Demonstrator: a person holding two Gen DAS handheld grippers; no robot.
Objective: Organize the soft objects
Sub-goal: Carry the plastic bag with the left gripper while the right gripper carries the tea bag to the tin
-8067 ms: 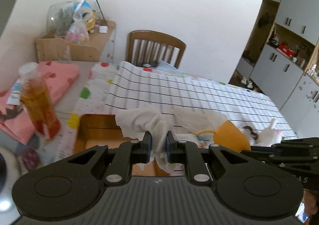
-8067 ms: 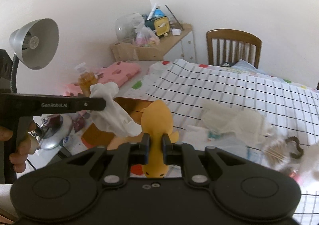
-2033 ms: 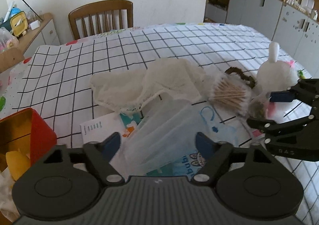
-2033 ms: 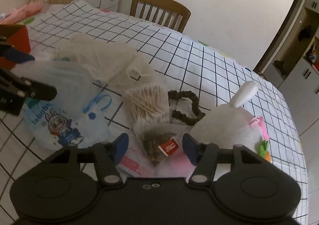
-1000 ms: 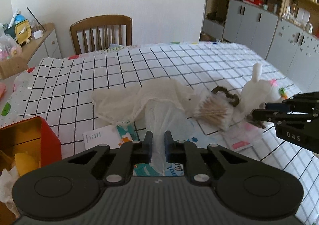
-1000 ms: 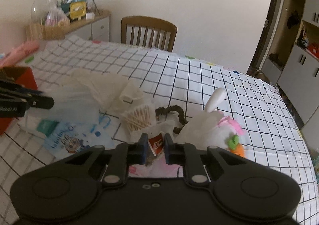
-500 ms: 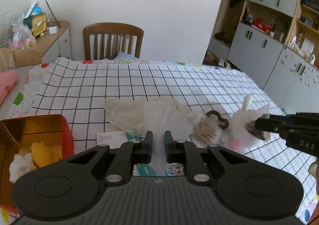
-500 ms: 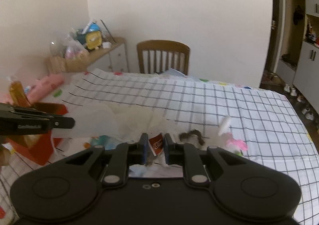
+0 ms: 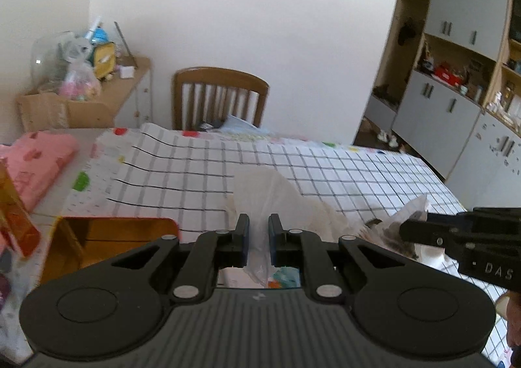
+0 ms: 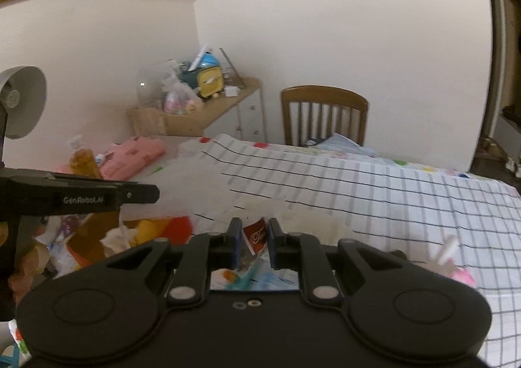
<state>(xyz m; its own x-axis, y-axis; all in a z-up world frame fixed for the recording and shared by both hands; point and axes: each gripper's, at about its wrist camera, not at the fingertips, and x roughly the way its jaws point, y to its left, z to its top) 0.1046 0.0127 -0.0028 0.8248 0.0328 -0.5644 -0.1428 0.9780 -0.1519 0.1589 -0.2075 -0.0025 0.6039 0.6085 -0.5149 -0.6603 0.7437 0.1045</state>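
Observation:
My left gripper (image 9: 258,227) is shut on a clear plastic pack of face masks (image 9: 264,195) and holds it above the checked tablecloth (image 9: 325,172). My right gripper (image 10: 254,231) is shut on a tea bag packet with a red tag (image 10: 255,236), also lifted; it shows at the right in the left wrist view (image 9: 403,231). The red tin box (image 9: 107,237) with a gold inside stands at the left; in the right wrist view (image 10: 176,226) it holds a yellow soft toy (image 10: 149,228) and a white cloth (image 10: 114,237). The left gripper (image 10: 153,193) hovers above that box.
A mesh cloth (image 10: 312,224), a white plush rabbit (image 10: 449,257) and a printed mask pack (image 10: 267,276) lie on the table. A wooden chair (image 9: 221,97) stands at the far side. A pink cloth (image 9: 35,159), an orange bottle (image 10: 83,159) and a desk lamp (image 10: 19,101) are at the left.
Both grippers closed on their items about a second ago, lifted them off the table and swung left toward the red tin box.

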